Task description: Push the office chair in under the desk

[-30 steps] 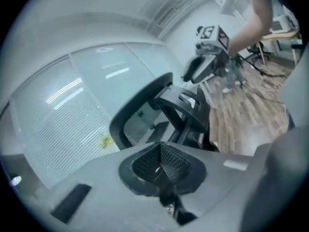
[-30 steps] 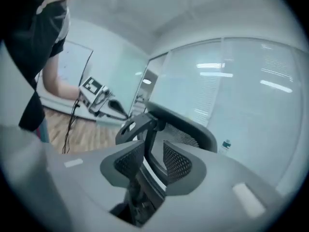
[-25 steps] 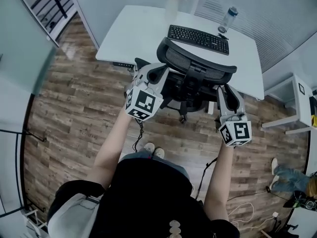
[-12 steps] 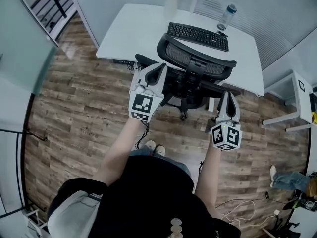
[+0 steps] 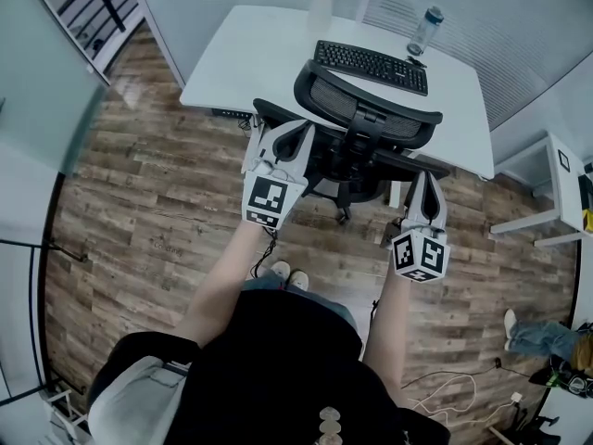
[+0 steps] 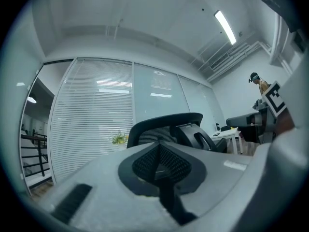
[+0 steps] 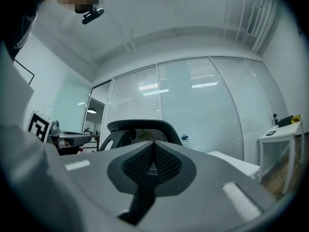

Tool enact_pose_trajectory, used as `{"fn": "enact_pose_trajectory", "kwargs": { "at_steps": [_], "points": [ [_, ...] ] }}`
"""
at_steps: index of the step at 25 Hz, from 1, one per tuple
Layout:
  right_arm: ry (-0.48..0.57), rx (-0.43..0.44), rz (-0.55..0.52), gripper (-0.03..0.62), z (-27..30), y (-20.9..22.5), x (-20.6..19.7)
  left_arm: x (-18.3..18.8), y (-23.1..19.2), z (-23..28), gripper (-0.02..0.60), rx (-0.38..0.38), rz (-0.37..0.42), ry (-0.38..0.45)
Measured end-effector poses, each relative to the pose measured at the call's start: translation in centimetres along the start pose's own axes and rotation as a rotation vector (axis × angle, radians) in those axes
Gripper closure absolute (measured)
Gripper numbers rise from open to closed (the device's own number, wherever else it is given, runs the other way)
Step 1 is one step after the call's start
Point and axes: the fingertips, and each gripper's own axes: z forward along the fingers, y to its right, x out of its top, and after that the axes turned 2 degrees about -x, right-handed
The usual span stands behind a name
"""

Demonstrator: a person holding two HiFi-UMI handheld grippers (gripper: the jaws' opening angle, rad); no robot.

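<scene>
wood-plank floor (image 5: 139, 184) fills the room, and a white desk (image 5: 250, 63) stands at the far side against a glass wall with blinds (image 6: 96, 120). on the desk are a black keyboard (image 5: 371, 68), a bottle (image 5: 425, 33) and a vase (image 5: 321, 3) with yellow flowers.

the office chair (image 5: 366, 123) is black, with a curved mesh backrest, a thick spine piece down the rear, two armrests and a wheeled base. it faces the desk with its back to the person; from the head view the top of the backrest overlaps the desk's near edge, while the seat and base sit out over the floor.

the left gripper (image 5: 295, 130) is at the chair's left side, just beside the left armrest. the right gripper (image 5: 426, 176) is at the right side, its tip at the right armrest. whether either one touches the chair cannot be told.

the left gripper view shows its jaws pressed together with nothing between them, the backrest (image 6: 164, 127) rising just beyond the tips. the right gripper view shows the same: jaws closed and empty, the backrest (image 7: 140, 127) close behind them.
</scene>
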Motion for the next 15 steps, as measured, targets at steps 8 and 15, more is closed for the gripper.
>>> {"fn": "enact_pose_trajectory", "kwargs": {
  "at_steps": [8,15],
  "points": [
    [-0.002,0.0,-0.004,0.588,0.16,-0.16,0.18,-0.09,-0.12,0.05,0.574,0.005,0.007,-0.005],
    [-0.009,-0.002,-0.004,0.589,0.14,-0.21,-0.04,-0.27,-0.39,0.08,0.574,0.01,0.009,-0.012]
  ]
}}
